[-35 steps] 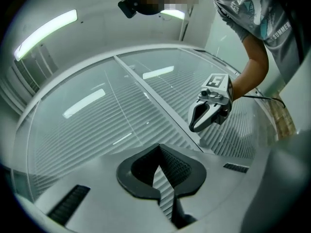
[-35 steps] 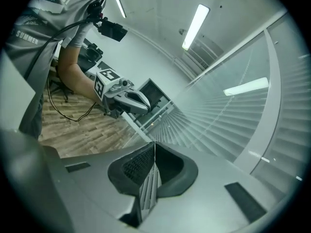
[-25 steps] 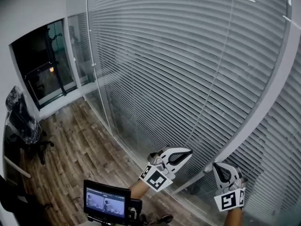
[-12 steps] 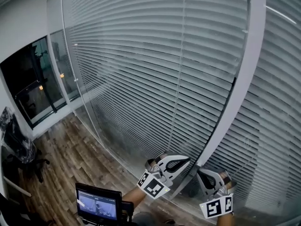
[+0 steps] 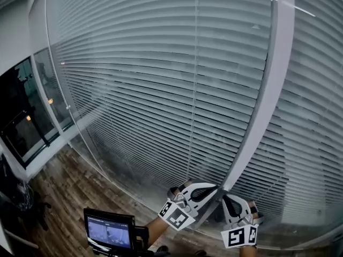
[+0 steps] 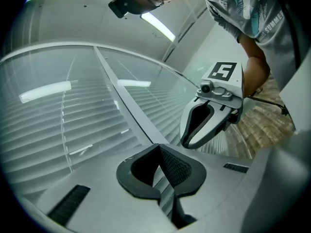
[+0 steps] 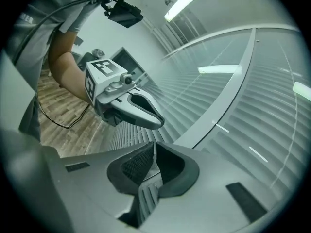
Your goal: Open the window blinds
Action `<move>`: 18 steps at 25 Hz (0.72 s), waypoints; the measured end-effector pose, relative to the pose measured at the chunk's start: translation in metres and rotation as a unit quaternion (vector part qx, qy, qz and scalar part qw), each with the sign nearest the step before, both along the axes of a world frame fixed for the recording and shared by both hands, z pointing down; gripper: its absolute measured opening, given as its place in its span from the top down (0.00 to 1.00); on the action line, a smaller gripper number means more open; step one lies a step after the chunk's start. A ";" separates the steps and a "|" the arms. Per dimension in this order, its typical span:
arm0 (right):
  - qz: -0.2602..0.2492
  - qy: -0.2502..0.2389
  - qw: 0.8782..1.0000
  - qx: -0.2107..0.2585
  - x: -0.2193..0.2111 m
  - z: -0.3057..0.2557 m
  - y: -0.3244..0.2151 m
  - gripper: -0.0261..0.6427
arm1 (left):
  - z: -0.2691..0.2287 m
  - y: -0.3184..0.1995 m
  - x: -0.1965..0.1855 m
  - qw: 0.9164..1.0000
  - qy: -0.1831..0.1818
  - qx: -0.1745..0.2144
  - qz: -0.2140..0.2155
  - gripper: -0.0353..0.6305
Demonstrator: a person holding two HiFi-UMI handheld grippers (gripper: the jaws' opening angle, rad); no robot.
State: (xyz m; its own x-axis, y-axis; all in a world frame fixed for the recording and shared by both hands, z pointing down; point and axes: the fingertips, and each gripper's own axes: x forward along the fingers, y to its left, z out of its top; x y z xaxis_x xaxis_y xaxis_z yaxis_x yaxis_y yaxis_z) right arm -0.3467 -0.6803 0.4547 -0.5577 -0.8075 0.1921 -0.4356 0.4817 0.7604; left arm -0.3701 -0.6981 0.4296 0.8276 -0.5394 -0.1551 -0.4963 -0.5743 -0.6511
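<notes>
Closed horizontal blinds [image 5: 134,90] hang behind a glass wall, with a thin clear wand [image 5: 194,90] running down in front of them. A grey frame post [image 5: 268,90] divides the panes. My left gripper [image 5: 213,187] is shut and empty, its tip by the foot of the post. My right gripper [image 5: 228,199] is also shut and empty, just right of the left one and close to it. In the left gripper view the left gripper [image 6: 158,147] points up along the post, with the wand [image 6: 63,130] off to its left. The right gripper view shows the right gripper [image 7: 154,144] aimed at the post [image 7: 228,91].
A small monitor [image 5: 109,232] on a rig sits low at the left. Wooden floor [image 5: 64,191] runs along the foot of the glass wall. A dark window [image 5: 16,122] lies at the far left. The person's arm [image 7: 68,72] is behind the left gripper.
Both grippers have come in closer to the grey post and nearer to each other, the left one shifting right. The head view has swung so the post stands steeper. Both stay shut.
</notes>
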 end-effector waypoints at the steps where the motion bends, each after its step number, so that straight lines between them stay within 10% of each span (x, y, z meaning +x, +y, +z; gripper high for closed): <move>1: 0.021 -0.010 1.000 -0.003 -0.005 0.005 0.001 0.96 | 0.005 0.004 -0.006 1.000 -0.001 -0.002 0.008 0.94; 7: 0.157 -0.085 0.984 -0.015 -0.025 0.028 -0.011 0.95 | 0.028 0.005 -0.046 0.999 -0.008 -0.008 0.050 0.94; 14: 0.281 -0.052 0.958 -0.023 -0.007 0.065 -0.022 0.78 | 0.040 0.014 -0.060 0.996 -0.012 -0.006 0.083 0.94; 18: 0.309 -0.158 0.937 -0.034 0.002 0.059 -0.040 0.78 | 0.036 0.000 -0.064 0.995 -0.015 -0.007 0.099 0.94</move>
State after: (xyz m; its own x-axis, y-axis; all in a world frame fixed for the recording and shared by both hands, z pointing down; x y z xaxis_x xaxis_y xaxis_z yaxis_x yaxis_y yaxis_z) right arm -0.3448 -0.7201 0.5135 -0.0245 -0.9870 0.1588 -0.8462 0.1051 0.5224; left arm -0.4342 -0.6980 0.4656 0.9219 -0.3677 -0.1222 -0.3532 -0.6679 -0.6551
